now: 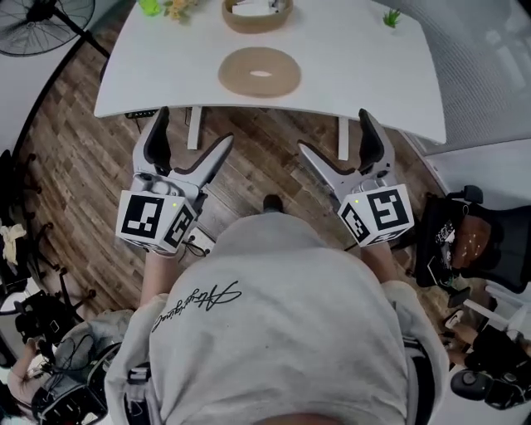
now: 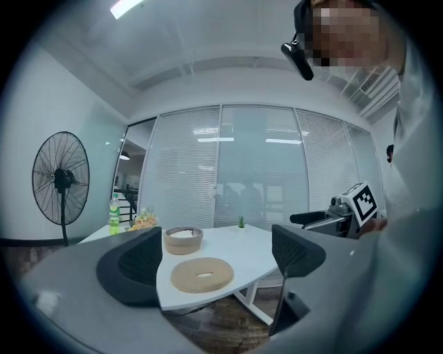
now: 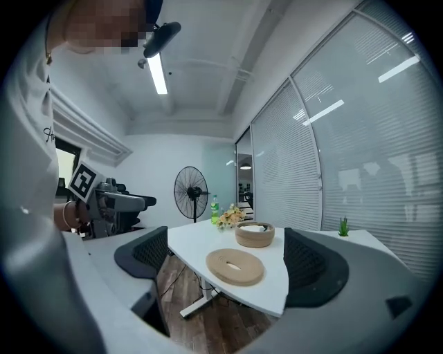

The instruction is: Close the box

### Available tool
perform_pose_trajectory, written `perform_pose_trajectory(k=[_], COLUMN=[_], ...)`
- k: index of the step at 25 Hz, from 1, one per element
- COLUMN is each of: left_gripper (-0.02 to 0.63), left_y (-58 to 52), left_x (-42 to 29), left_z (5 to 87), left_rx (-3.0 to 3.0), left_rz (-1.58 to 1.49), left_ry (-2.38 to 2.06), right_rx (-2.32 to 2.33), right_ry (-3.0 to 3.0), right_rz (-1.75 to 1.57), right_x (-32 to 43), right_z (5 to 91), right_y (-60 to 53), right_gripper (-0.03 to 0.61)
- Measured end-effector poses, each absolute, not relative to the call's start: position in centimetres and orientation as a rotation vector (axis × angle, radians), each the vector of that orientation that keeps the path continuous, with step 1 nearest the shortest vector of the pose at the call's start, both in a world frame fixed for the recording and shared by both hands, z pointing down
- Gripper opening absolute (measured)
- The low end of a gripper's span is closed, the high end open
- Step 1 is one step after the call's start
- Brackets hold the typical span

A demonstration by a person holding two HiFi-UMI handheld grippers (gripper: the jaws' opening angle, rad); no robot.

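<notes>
1. Standing short of the table (image 1: pixel 348 75), you have nothing done yet. The box (image 1: pixel 257 15) sits open at the table's far edge, and the lid (image 1: pixel 259 71) lies flat mid-table, apart from it.
2. Left gripper (image 1: pixel 196 126) and right gripper (image 1: pixel 333 129) are off the table's near edge, jaws wide apart, empty, touching nothing.
3. Remaining, as I judge it: pick up the lid and seat it on the box.
</notes>
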State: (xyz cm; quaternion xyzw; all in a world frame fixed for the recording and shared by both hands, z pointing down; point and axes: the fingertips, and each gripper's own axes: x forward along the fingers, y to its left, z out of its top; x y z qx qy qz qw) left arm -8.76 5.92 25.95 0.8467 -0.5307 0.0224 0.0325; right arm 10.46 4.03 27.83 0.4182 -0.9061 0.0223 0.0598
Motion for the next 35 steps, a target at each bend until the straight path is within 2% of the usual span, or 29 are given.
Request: perform_pose_trajectory(k=[17, 35], left_gripper=[0.477, 0.477], left_y=[-0.6, 0.2], left_x=[-7.3, -7.6], left_z=[26.0, 26.2], left_rx=[2.599, 2.565], left_rz=[0.060, 0.083], left_ry=[-1.632, -1.698], right_rx=[1.139, 1.028], right_ry=[-2.831, -2.877], right_rz=[0.132, 0.114], right_x=[10.7, 10.4], right_z=[28.2, 29.1], right_y=[-2.5, -2.7], right_gripper=[0.508, 0.509])
